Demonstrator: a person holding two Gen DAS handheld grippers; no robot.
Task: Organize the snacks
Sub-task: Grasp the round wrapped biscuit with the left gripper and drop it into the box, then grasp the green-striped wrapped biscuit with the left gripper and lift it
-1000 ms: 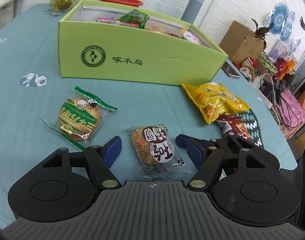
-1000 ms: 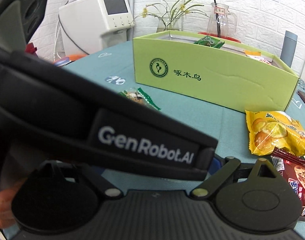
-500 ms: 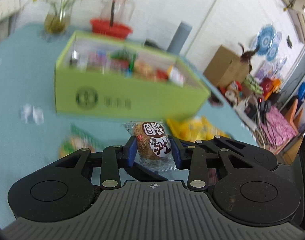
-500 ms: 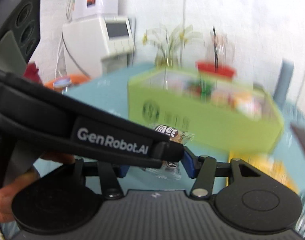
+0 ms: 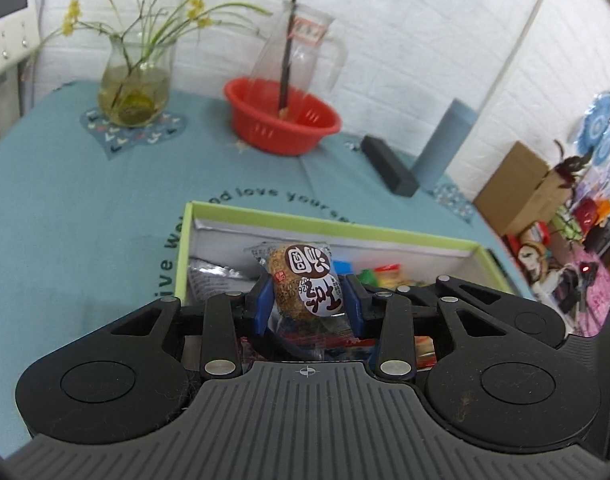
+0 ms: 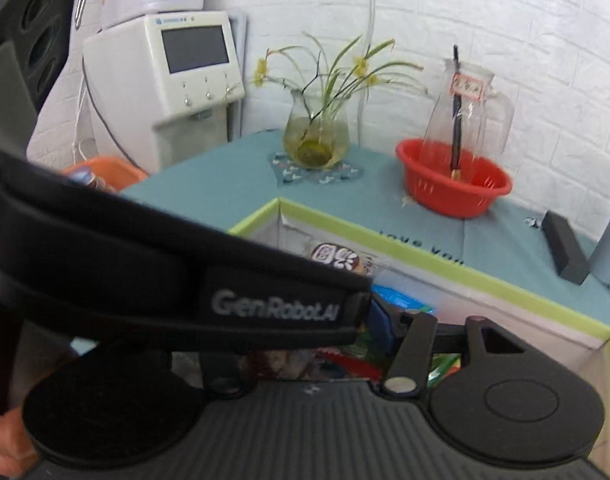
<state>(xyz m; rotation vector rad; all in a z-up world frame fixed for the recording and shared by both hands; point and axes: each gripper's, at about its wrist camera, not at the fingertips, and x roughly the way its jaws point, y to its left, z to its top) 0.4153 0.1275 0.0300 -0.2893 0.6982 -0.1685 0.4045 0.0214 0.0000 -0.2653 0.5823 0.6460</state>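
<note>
- Left hand-held gripper (image 5: 308, 307) is clamped on the wrapped round cake (image 5: 303, 286), lower middle of the left wrist frame, above the green box (image 5: 329, 226). The blue pads mostly pinch slippery wrapper, so it could slide out early.
- Jaws have just been opening a touch with the cake between them, so a drop might land crooked on the other snacks.
- Right hand-held gripper (image 6: 361, 330): a black strap (image 6: 177, 280) hides one finger, so I can't tell its state. It sits close and could bump the left one.

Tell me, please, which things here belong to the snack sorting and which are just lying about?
Job: round wrapped cake in the left gripper; green box holding snacks.
Lying about: flower vase, red basket, glass jug, black case, white machine.
</note>
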